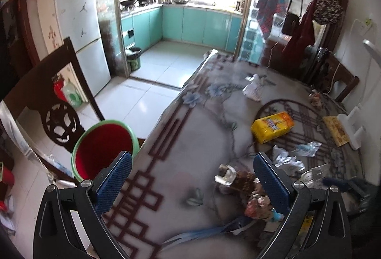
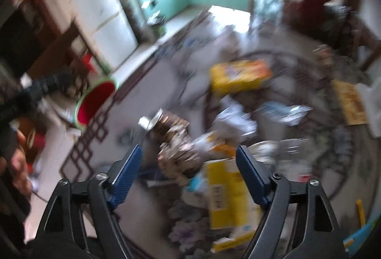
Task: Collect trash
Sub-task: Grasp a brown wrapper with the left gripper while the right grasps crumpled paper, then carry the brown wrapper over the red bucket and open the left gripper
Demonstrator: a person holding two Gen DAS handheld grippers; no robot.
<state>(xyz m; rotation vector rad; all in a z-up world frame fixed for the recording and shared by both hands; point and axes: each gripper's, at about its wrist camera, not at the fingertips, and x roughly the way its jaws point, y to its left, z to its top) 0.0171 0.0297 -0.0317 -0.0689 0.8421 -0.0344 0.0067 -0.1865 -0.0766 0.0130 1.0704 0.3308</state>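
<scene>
The table (image 1: pixel 190 163), wearing a grey floral cloth with a dark red fret border, is serving as the landmark. The left gripper (image 1: pixel 193 180) is hovering over the table's near edge, jaws spread wide and holding nothing; its blue ribbed pads (image 1: pixel 114 182) are standing well apart. Beside the table's left edge, down on the floor, a bucket (image 1: pixel 102 149) with a green rim and red inside is sitting next to a dark carved chair (image 1: pixel 47 102). Trash is lying scattered across the table: a yellow-and-orange snack box (image 1: pixel 272 127) is resting on its side toward the middle, a crumpled white bag (image 1: pixel 253 88) is lying farther in, toward the table's far end, and crinkled clear wrappers (image 1: pixel 285 159) are sitting near the box on its near side. A brown patterned wrapper heap (image 1: pixel 245 185) is lying just beside the left gripper's right finger. The right wrist view is badly blurred; the right gripper (image 2: pixel 188 178) is hanging over the table's near part with jaws spread and empty. Below it a flattened yellow carton (image 2: pixel 226 197) is lying partly under its right finger, with the brown heap (image 2: pixel 171 135) just beyond. Whether either finger is touching trash cannot be told. A white fridge (image 1: pixel 78 28) is standing well beyond the table's left edge.
</scene>
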